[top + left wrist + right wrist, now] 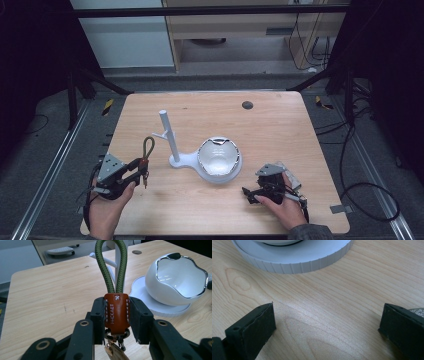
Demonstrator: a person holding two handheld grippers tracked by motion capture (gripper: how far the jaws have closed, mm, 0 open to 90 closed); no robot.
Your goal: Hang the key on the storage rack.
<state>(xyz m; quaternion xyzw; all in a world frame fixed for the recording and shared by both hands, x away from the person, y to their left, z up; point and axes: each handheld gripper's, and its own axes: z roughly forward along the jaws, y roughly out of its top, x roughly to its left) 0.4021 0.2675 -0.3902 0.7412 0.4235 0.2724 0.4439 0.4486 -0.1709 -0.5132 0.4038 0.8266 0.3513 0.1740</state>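
My left gripper (142,167) (116,316) is shut on a keychain (116,312), pinching its brown leather tab. The green cord loop (148,146) (111,267) stands up above the jaws, and metal rings with a tag hang below them. A white stand with an upright post and a side peg (168,134) (117,263) rises just right of the loop. Joined to its base is a white bowl with a chrome rim (218,157) (178,277). My right gripper (247,192) (327,322) rests open on the table near the stand's round base (294,258), nothing between its jaws.
The wooden table (280,135) has a round dark hole (247,105) near its far edge. A silvery flat object (291,177) lies under the right hand. Metal rails and cables run along the floor on both sides.
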